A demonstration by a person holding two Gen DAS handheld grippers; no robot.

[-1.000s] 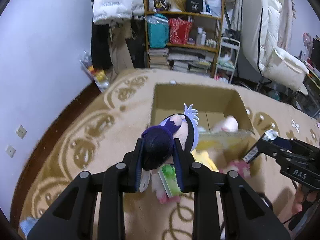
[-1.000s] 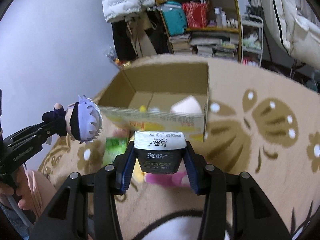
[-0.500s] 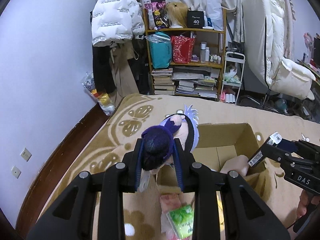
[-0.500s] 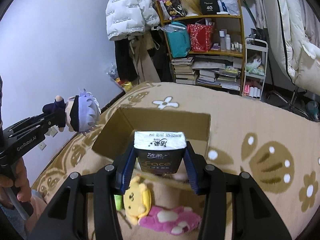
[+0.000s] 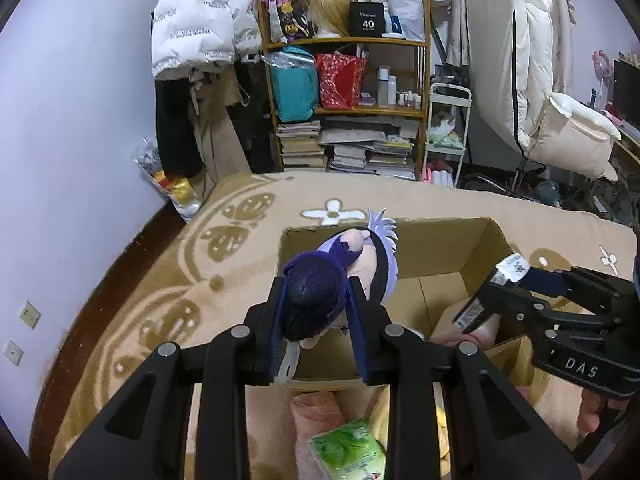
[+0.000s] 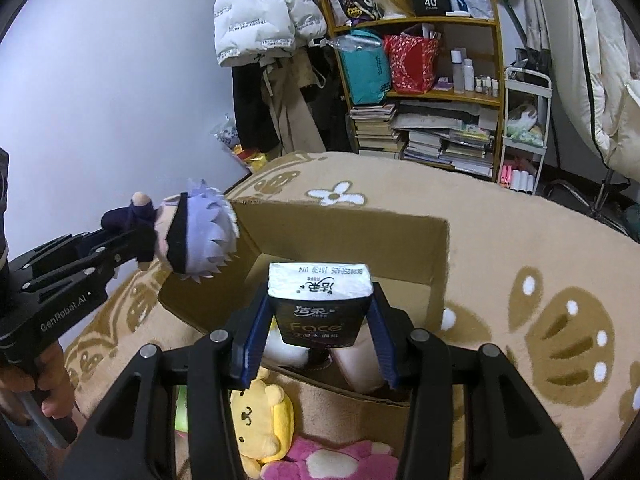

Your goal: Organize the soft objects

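My left gripper is shut on a plush doll with lilac hair and a dark body, held over the near left part of an open cardboard box. In the right wrist view the doll hangs above the box's left wall. My right gripper is shut on a black tissue pack, held over the box's near side; it also shows in the left wrist view. A pale pink plush lies inside the box.
On the carpet before the box lie a yellow plush, a pink plush and a green tissue pack. A bookshelf and a white chair stand at the back, a wall on the left.
Both grippers have risen and moved forward with their loads, from in front of the box to above its opening. The floor plushes now lie below the grippers.
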